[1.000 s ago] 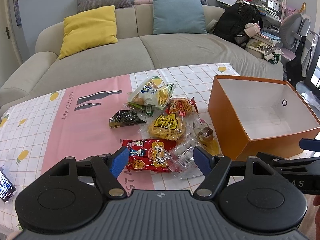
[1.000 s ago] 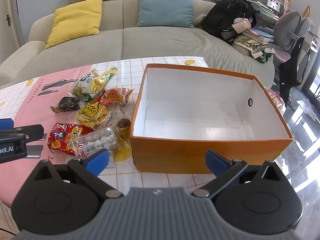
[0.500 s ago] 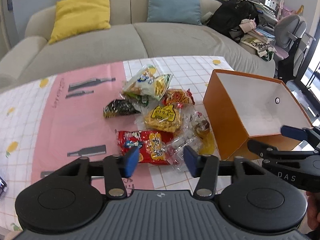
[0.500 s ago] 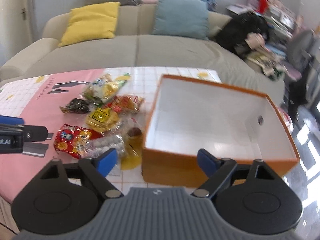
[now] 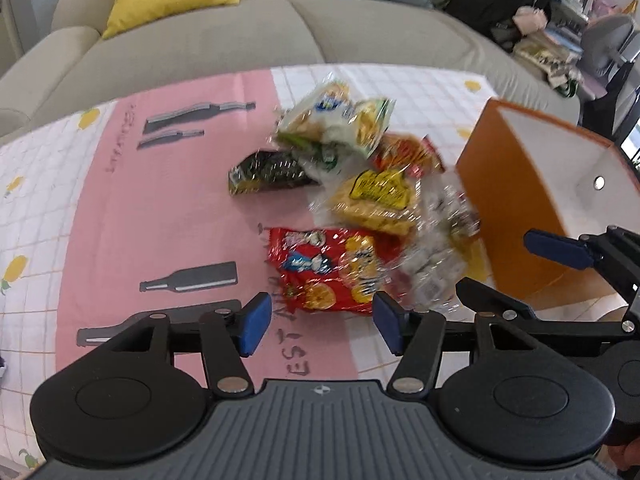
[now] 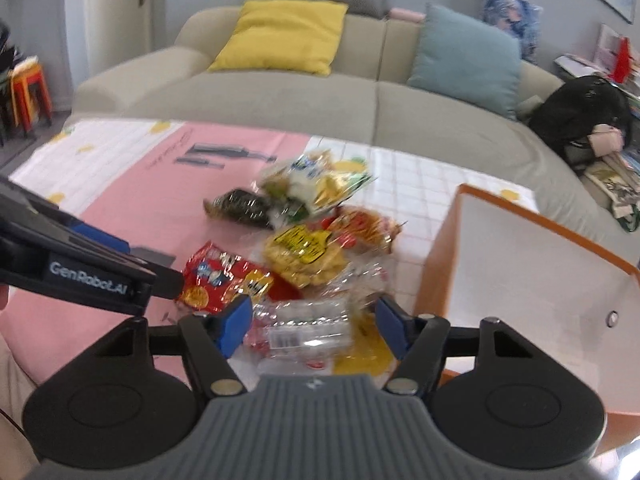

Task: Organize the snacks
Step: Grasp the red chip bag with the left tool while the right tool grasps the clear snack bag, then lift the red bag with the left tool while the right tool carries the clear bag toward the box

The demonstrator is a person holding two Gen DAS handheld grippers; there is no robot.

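Both grippers are closing in on the snack heap, so this is the approach before a first pick, with nothing lifted yet

Starting at the left: the left gripper (image 5: 318,322) hangs over the near side of the table under its pink and white checked tablecloth (image 5: 120,216), its blue pads spread with nothing between them; the jaws have just been opening a little. Right ahead of it lies the red crinkly foil snack packet (image 5: 324,270), flat on the pink band and apart from the pads, and my call is that this is its target. The next move there calls for a drop onto the packet's near edge, then a squeeze on slippery foil

Further back, near the table's middle, sit a dark green shiny packet (image 5: 264,170), a pale green and white crisp bag (image 5: 336,124), a clear bag of yellow snacks (image 5: 374,200) and a small orange-red packet (image 5: 408,152), all heaped touching each other

Now the right gripper (image 6: 314,324): jaws part-spread and just now closing, poised over a clear plastic wrapped pack (image 6: 304,330). Whether the pads touch it, I cannot tell; it looks not gripped

At the right edge of the table stands the open orange cardboard box with a white inside (image 6: 532,280), just beside the heap. What shows of its inside is bare, so no snack is in it
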